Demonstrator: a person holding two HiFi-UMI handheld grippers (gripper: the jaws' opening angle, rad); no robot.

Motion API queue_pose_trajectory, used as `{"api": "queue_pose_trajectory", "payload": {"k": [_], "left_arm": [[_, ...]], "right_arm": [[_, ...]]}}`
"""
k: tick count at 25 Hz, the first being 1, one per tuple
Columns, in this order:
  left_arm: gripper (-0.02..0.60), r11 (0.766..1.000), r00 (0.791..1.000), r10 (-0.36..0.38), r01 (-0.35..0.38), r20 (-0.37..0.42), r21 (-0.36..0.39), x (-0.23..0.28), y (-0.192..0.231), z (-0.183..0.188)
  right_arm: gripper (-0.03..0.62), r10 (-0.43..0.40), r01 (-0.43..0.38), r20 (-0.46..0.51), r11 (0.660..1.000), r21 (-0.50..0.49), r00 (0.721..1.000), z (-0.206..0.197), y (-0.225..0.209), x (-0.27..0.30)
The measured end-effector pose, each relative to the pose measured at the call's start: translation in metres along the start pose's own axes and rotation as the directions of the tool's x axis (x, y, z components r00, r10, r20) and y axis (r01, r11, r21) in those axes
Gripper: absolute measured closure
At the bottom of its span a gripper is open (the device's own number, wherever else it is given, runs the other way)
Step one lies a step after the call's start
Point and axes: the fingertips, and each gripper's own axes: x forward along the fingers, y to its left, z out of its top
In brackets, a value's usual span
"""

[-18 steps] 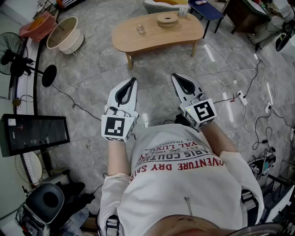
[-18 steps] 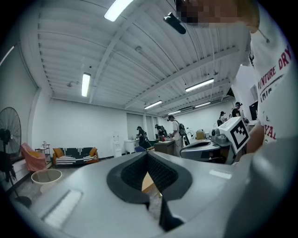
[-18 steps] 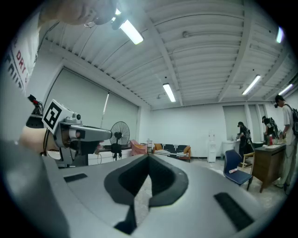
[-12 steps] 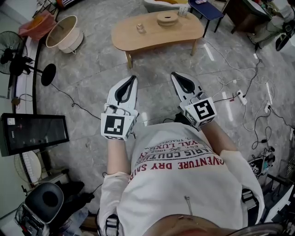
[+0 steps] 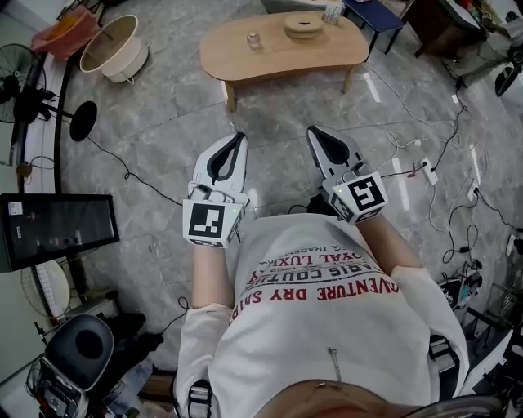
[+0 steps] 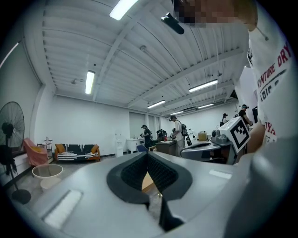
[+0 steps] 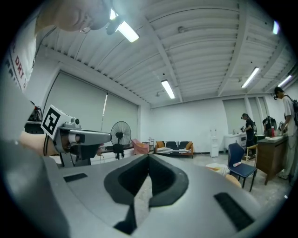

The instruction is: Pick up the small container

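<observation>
Two grey grippers point over the grey stone floor (image 5: 163,147). The left gripper (image 5: 239,139) is clenched on nothing, and the right gripper (image 5: 313,131) is likewise closed and empty. Well beyond them stands one kidney-shaped light wooden table (image 5: 286,59). It carries one small clear container (image 5: 253,39), too small to make out further, one round wooden dish (image 5: 303,26), and one white cup (image 5: 331,11) cut off by the top edge.

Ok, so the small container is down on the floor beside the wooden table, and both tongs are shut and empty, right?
Not quite. The head view shows the small container standing on top of the wooden table, not on the floor beside it. The rest holds: the left tongs and the right tongs are both shut and empty.
</observation>
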Motion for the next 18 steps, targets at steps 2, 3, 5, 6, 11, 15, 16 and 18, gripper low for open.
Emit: {"api": "queue_pose_trajectory", "payload": {"k": [2,3,5,6,11,15,16,18], "left_arm": [[0.567,1.0,1.0,-0.002,0.002,0.001,-0.029,0.004,0.004,-0.005],[0.527,0.999,1.0,-0.004,0.003,-0.005,-0.041,0.008,0.006,-0.008],[0.365,0.999,1.0,-0.009,0.008,-0.016,-0.054,0.018,0.009,-0.015],[0.337,0.998,1.0,-0.008,0.007,-0.018,-0.054,0.023,0.011,-0.018],[0.311,0.996,0.998,0.042,-0.045,-0.038,-0.072,0.057,0.032,-0.035],[0.305,0.991,0.994,0.093,-0.098,-0.062,-0.087,0.102,0.056,-0.046],[0.305,0.989,0.992,0.11,-0.115,-0.062,-0.093,0.116,0.063,-0.047],[0.297,0.983,0.988,0.14,-0.147,-0.066,-0.107,0.149,0.075,-0.05]], "right_arm": [[0.599,0.003,-0.003,-0.012,1.0,0.009,1.0,-0.004,-0.002,0.005],[0.599,0.004,-0.003,-0.019,1.0,0.012,1.0,-0.005,-0.004,0.008],[0.599,0.007,-0.007,-0.031,1.0,0.016,0.999,-0.009,-0.01,0.014],[0.599,0.012,-0.012,-0.037,1.0,0.016,0.999,-0.01,-0.014,0.018],[0.599,0.048,-0.047,-0.052,0.999,0.013,0.998,-0.021,-0.044,0.049],[0.599,0.093,-0.091,-0.054,0.996,0.024,0.994,-0.027,-0.088,0.091],[0.599,0.104,-0.103,-0.055,0.994,0.027,0.993,-0.027,-0.101,0.102],[0.599,0.129,-0.126,-0.061,0.991,0.037,0.99,-0.029,-0.133,0.128]]}}
